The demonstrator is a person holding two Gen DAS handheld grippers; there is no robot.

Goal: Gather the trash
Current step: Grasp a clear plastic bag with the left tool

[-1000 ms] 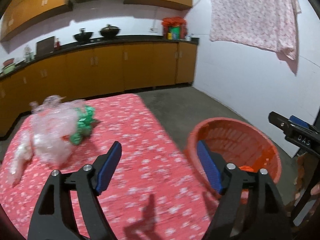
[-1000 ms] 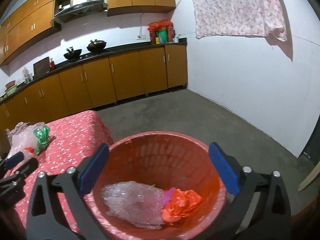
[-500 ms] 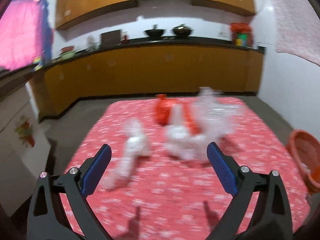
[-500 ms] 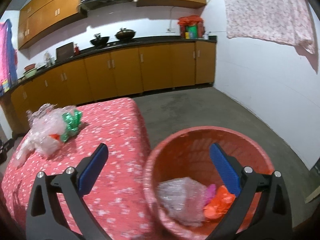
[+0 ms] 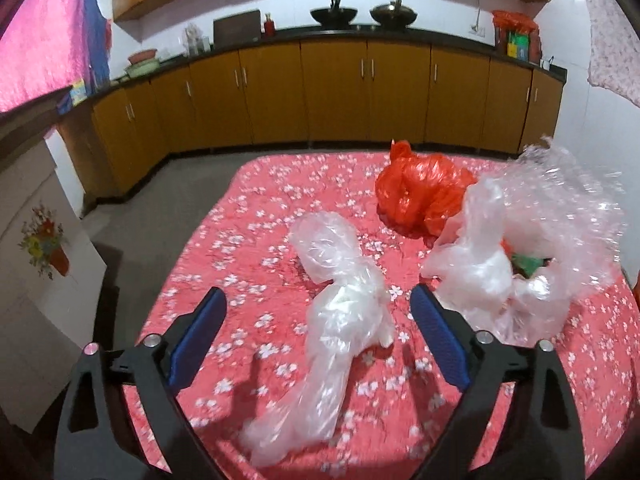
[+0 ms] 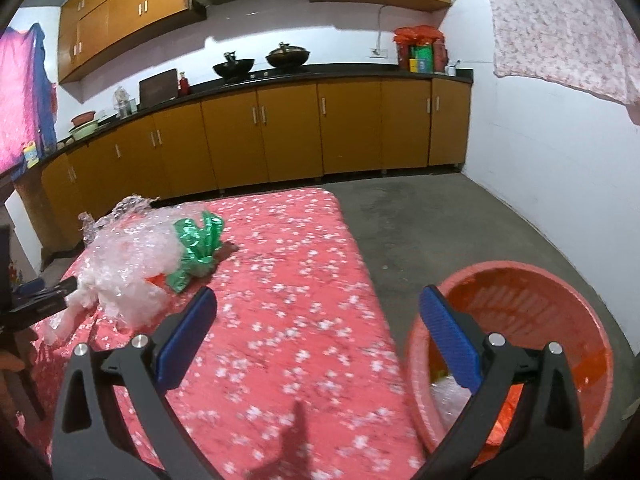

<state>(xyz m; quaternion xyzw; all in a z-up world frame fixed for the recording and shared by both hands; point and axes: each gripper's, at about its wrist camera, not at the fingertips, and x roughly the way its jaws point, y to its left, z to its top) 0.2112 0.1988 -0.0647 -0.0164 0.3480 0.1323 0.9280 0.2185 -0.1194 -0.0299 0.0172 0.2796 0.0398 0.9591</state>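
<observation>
On the counter (image 5: pixel 248 216) with the red flowered cloth, your trash lies in a loose group. Your left gripper (image 5: pixel 318 330) hangs over the near part of the cloth, its blue fingers (image 5: pixel 196 338) far apart and now closing a little; the long clear plastic bag (image 5: pixel 340 308) lies between them, but neither pad presses on it. Just behind this bag sits a crumpled red plastic bag (image 5: pixel 420 196), and to its right a heap of bubble wrap (image 5: pixel 552 232) with a white bag and a bit of green inside. Your right gripper (image 6: pixel 318 334) is also wide, with nothing held; it points at the bare cloth between the trash and the orange basket (image 6: pixel 560 280). From this side you see the green foil wrapper (image 6: pixel 196 248) touching the bubble wrap. The basket stands on the floor just beside the counter, with some clear and orange plastic in it.
</observation>
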